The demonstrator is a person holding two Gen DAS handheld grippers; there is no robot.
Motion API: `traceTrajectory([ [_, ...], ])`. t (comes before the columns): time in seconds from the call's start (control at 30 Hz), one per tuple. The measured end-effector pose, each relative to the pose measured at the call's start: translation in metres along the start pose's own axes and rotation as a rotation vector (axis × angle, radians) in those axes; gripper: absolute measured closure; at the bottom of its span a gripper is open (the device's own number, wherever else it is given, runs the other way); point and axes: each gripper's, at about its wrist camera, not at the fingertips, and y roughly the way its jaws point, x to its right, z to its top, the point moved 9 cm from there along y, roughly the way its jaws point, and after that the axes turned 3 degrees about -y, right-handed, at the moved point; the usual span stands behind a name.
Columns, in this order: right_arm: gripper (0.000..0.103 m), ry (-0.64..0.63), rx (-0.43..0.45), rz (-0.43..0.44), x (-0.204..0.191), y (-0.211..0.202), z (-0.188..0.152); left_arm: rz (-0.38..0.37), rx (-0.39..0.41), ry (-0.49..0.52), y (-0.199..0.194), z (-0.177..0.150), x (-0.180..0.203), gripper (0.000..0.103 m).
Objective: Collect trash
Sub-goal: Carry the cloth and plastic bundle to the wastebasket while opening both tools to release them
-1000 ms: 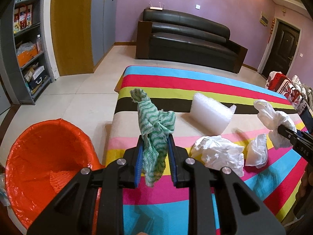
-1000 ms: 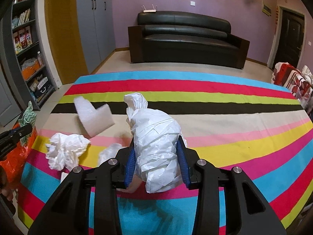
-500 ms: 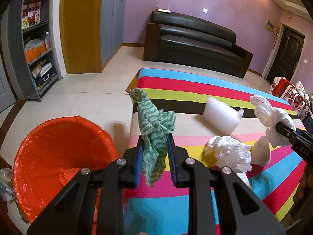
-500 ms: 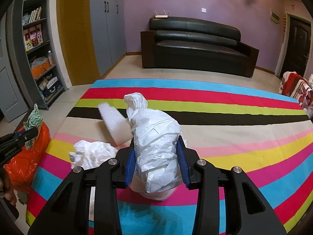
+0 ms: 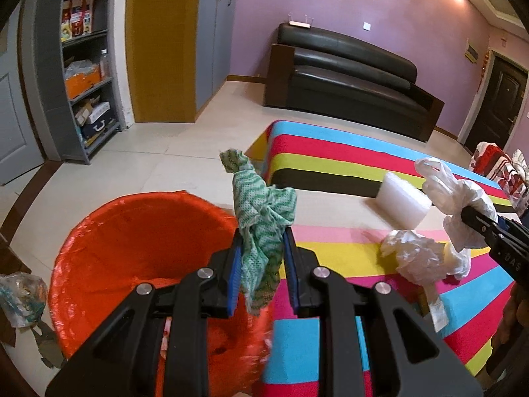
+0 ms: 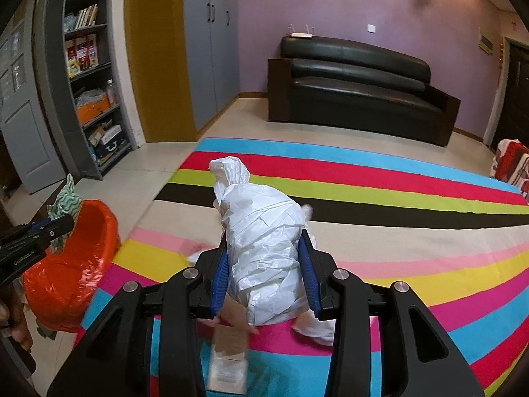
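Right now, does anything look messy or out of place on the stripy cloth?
Yes. Crumpled white plastic and a foam block lie loose on the cloth, not in the orange bin. A small packet lies there too.

- Your left gripper (image 5: 261, 264) hid the near rim of the orange bin (image 5: 132, 238).
- The small packet (image 6: 228, 360) under your right gripper (image 6: 266, 274) was too blurred to identify.
- The red patterned fabric (image 5: 496, 165) was cut off by the picture's edge.
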Motion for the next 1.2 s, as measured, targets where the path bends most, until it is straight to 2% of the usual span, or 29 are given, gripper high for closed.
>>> traceTrajectory([
  [0.53, 0.066, -0.054, 0.004, 0.107, -0.089, 0.007, 0.003, 0.069, 0.010, -0.055, -0.028, -0.004, -0.068, 0.080],
  [1.2, 0.066, -0.156, -0.017, 0.243, -0.206, 0.010, -0.015, 0.133, 0.010, -0.117, -0.053, -0.013, -0.131, 0.080],
])
